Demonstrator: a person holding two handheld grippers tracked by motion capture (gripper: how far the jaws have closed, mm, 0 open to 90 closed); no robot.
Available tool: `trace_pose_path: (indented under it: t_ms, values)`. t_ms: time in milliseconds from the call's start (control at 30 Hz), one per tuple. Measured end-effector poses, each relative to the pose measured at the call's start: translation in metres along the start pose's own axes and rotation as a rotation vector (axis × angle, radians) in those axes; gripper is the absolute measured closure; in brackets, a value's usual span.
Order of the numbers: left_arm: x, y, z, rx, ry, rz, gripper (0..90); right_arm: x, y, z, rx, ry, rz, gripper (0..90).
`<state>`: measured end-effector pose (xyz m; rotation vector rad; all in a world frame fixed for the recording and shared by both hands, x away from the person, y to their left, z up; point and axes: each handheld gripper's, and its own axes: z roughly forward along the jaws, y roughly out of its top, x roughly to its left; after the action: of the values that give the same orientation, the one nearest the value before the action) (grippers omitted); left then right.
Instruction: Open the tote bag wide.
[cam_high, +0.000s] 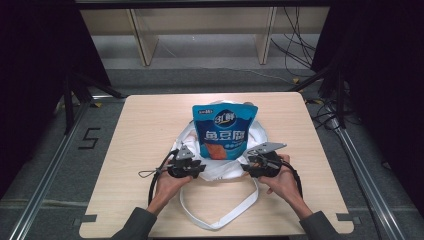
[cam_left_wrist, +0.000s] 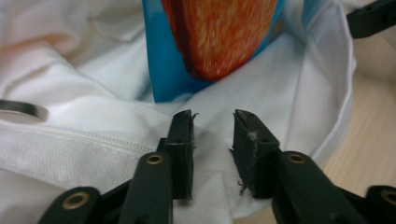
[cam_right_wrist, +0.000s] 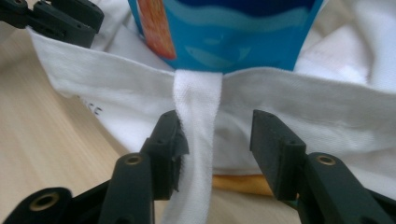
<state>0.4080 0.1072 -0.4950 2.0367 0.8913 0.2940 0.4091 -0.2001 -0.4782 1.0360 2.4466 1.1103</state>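
A white cloth bag (cam_high: 220, 167) lies mid-table with a blue snack pouch (cam_high: 225, 131) standing in its mouth, the left gripper (cam_high: 196, 167) at its left edge and the right gripper (cam_high: 248, 169) at its right, both released, jaws apart over the fabric, the bag's strap (cam_right_wrist: 196, 140) running between the right one's.

a pale wooden table (cam_high: 150, 125) is standing on a grey floor (cam_high: 45, 150), with metal rails (cam_high: 45, 185) running along both sides. black curtains (cam_high: 35, 45) are hanging left and right. a light wooden frame (cam_high: 145, 40) is standing behind, and black cables (cam_high: 295, 45) are trailing beside it.
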Motion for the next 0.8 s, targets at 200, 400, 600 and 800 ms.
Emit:
trace_pose_path:
  t_ms: [200, 400, 600, 800]
  values:
    - [-0.001, 0.008, -0.022, -0.079, -0.037, -0.047, 55.0, 0.000, 0.003, -0.031, -0.108, -0.008, -0.011, 49.0]
    - [-0.004, 0.010, -0.040, -0.111, -0.036, -0.082, 47.4, -0.002, 0.002, -0.044, -0.116, -0.023, 0.005, 47.5]
    - [-0.009, 0.003, -0.043, -0.100, -0.044, -0.081, 41.0, -0.006, -0.003, -0.046, -0.098, -0.039, 0.012, 45.4]
    - [-0.011, -0.002, -0.051, -0.097, -0.041, -0.067, 36.5, -0.010, -0.008, -0.049, -0.103, -0.050, 0.014, 41.6]
